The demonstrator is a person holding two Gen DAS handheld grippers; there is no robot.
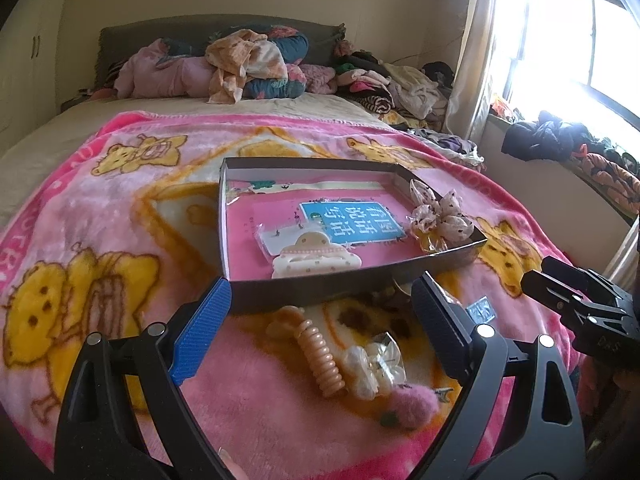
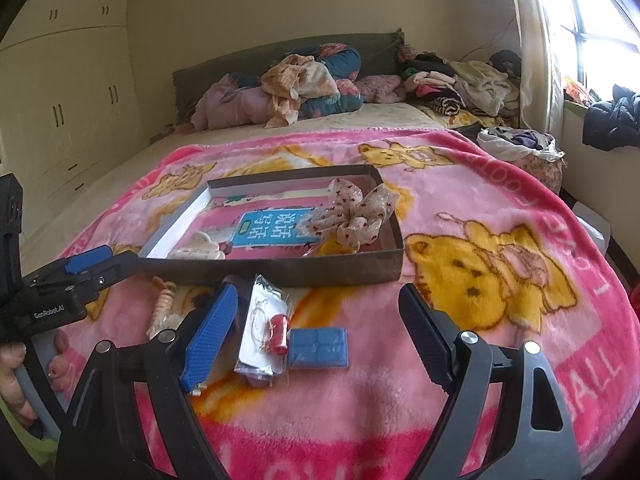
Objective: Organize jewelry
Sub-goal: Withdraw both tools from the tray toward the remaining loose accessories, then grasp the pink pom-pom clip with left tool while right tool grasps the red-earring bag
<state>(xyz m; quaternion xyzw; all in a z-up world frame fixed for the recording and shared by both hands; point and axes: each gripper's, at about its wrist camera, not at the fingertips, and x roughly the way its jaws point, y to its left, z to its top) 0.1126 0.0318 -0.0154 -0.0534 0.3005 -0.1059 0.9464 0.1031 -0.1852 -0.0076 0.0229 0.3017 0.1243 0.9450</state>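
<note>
Left view, nearest: between the spread, empty fingers of my left gripper lie a peach coil hair tie, a pearly clip and a pink fuzzy clip, loose on the pink blanket.
Left view, box: the shallow box sits just beyond, already holding a cream claw clip and a spotted bow at its right wall.
Left view, advice: I would drop onto the coil hair tie across its narrow width, clear of the pearly clip touching it, and press lightly so the plush does not get pinched.
Right view, nearest: my right gripper is also wide apart and empty, over a clear packet with a red bead and a blue card just beside it.
Right view, advice: the packet looks slippery and flat; I would take it by one edge, lift over the box's near wall, and set it in the bare middle.
</note>
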